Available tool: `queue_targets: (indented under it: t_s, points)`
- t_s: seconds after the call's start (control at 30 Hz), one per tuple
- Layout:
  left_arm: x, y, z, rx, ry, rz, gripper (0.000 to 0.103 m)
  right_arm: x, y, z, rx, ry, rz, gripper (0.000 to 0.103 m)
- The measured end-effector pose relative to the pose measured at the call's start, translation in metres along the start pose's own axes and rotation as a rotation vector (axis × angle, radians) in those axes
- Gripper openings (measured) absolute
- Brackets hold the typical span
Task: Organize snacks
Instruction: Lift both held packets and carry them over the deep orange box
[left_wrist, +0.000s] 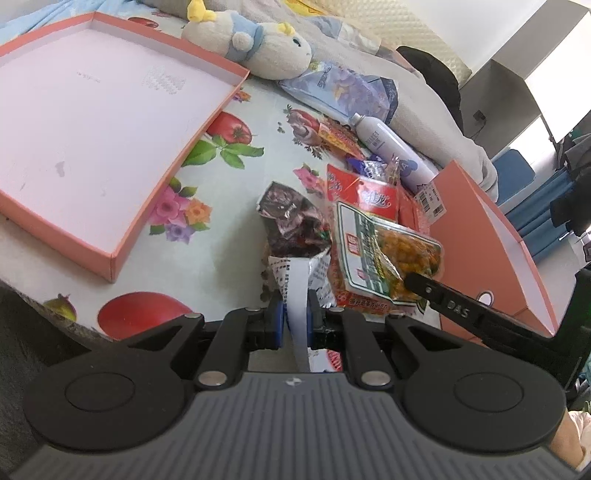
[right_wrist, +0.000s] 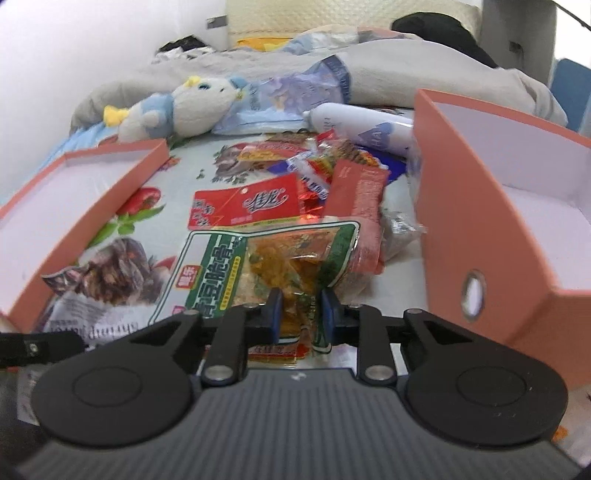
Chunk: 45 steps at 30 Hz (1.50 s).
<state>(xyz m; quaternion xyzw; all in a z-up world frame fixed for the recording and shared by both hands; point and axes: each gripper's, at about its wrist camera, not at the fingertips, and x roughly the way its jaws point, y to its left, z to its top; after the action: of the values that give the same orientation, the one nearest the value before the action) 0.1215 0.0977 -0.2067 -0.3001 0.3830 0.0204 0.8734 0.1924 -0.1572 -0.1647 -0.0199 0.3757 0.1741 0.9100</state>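
On the flowered cloth (left_wrist: 258, 173) between two pink boxes, a heap of snack packets lay. The left gripper (left_wrist: 295, 317) was clenched on the white edge of a dark snack packet (left_wrist: 291, 225), near the shallow box lid (left_wrist: 110, 122) on the left. The right gripper (right_wrist: 301, 310) pinched the near end of a green snack packet (right_wrist: 266, 258), just beside the deeper box (right_wrist: 498, 221) on the right. Beyond lay a red snack packet (right_wrist: 243, 206), a white bottle (right_wrist: 365, 125) and a plush toy (right_wrist: 184, 107) at the far side.
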Motion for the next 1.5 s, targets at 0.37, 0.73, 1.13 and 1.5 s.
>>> queue_targets:
  t_s: [0.37,0.73,1.13,1.5]
  points:
    - [-0.013,-0.018,0.014,0.039,-0.022,-0.005,0.013,-0.037,-0.006,0.017,0.023,-0.021,0.036,0.025]
    - [-0.022,-0.032,0.031,0.067,-0.032,0.006,0.013,-0.057,-0.012,0.037,0.042,-0.044,0.041,0.025]
    - [-0.046,-0.086,0.076,0.152,-0.095,-0.036,0.013,-0.098,-0.030,0.090,0.034,-0.179,0.018,0.025]
    - [-0.059,-0.155,0.114,0.241,-0.182,-0.089,0.013,-0.131,-0.062,0.123,0.039,-0.278,-0.010,0.025]
